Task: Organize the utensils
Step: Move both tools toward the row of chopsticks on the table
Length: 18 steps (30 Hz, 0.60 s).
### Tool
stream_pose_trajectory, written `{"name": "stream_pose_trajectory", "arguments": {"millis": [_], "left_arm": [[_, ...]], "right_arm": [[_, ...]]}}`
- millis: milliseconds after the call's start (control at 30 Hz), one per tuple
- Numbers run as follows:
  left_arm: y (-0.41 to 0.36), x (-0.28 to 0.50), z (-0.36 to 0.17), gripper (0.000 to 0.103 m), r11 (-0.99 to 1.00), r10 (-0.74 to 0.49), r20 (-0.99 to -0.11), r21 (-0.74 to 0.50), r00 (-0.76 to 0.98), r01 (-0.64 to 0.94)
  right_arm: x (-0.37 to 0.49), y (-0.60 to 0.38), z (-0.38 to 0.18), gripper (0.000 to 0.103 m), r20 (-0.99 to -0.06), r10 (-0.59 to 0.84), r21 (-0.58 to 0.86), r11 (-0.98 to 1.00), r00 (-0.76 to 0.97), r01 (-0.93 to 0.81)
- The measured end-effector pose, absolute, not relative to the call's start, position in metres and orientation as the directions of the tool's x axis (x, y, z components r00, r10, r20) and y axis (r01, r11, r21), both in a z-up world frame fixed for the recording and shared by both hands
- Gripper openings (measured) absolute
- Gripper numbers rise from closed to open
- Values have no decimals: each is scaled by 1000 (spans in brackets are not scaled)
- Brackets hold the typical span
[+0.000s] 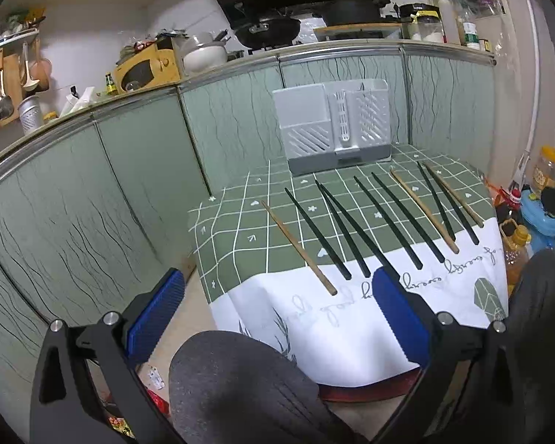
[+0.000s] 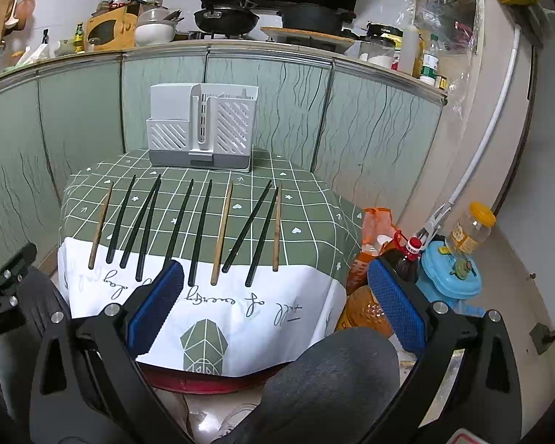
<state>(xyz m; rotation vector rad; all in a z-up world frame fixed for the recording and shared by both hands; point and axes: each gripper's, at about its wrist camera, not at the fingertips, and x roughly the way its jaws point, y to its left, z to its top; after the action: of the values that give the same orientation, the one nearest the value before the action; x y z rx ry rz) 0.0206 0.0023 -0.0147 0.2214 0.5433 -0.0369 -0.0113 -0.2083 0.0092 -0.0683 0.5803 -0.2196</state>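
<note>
Several black chopsticks [image 2: 199,231] and three wooden chopsticks [image 2: 222,231] lie side by side on a small table with a green checked cloth [image 2: 307,199]. A grey slotted utensil holder [image 2: 203,129] stands upright at the table's far edge; it also shows in the left wrist view [image 1: 333,125]. The chopsticks show there too, black ones [image 1: 386,218] and a wooden one [image 1: 298,246]. My left gripper [image 1: 277,314] is open and empty, held before the table's near left edge. My right gripper [image 2: 275,307] is open and empty, before the near right edge.
Green cabinet fronts [image 2: 85,111] stand behind the table, under a cluttered counter with pans [image 2: 225,18]. Oil bottles [image 2: 407,259], a blue container [image 2: 451,277] and a jar [image 2: 470,229] crowd the floor right of the table. The person's knees [image 1: 233,377] sit below the grippers.
</note>
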Motion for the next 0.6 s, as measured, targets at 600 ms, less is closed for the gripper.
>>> {"name": "stream_pose_trajectory", "arguments": {"millis": [600], "left_arm": [[9,28,-9,98,968,-64,-510,177,858,178]], "right_arm": [[-4,-199,15,95,-538,-228,-137,974,812,182]]}}
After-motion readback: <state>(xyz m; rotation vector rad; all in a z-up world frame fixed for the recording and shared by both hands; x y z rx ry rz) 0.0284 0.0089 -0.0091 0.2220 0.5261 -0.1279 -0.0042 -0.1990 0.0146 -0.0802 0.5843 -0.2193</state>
